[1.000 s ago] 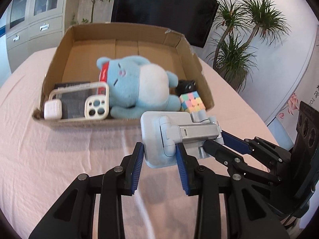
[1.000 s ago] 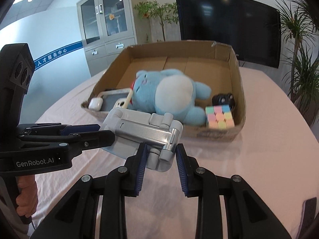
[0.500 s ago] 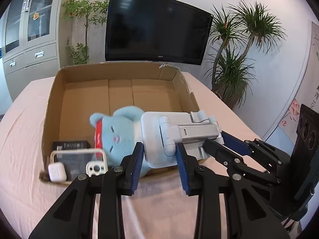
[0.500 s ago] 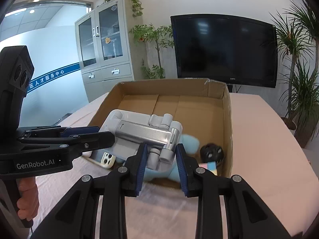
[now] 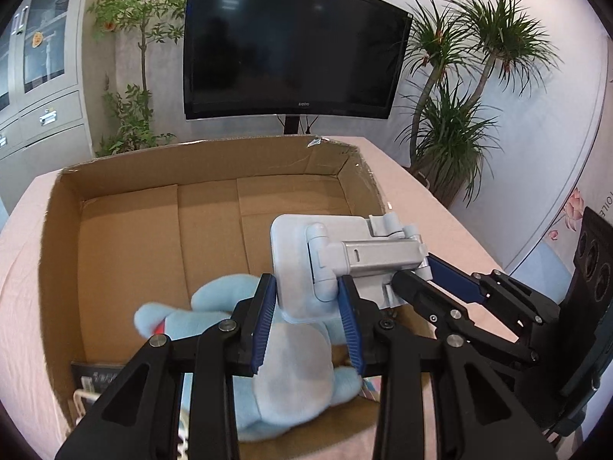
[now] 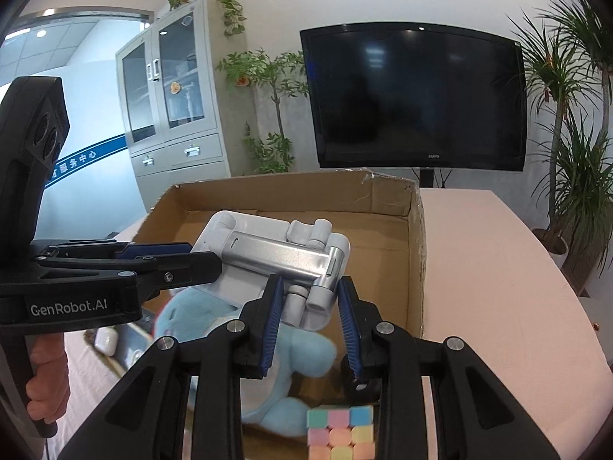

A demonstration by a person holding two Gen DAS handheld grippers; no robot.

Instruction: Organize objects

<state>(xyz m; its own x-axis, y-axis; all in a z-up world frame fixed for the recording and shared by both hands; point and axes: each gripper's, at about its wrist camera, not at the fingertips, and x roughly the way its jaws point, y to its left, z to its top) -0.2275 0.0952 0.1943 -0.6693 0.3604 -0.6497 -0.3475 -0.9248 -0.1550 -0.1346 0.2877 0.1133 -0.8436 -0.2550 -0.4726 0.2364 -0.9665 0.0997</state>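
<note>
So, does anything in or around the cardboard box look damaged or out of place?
Only a small thing: the cardboard box has a torn, ragged far right corner. The blue plush toy lies on its back inside, which looks normal for packing.

Bright, even indoor light; faint ceiling-lamp glare on television (image 6: 417, 96); strong fisheye bending, black vignetted corners; slight motion blur on plush toy (image 5: 291, 375).

"GenRobot.AI" on left tool (image 6: 199, 264); "SANYO" on TV (image 6: 417, 96).
</note>
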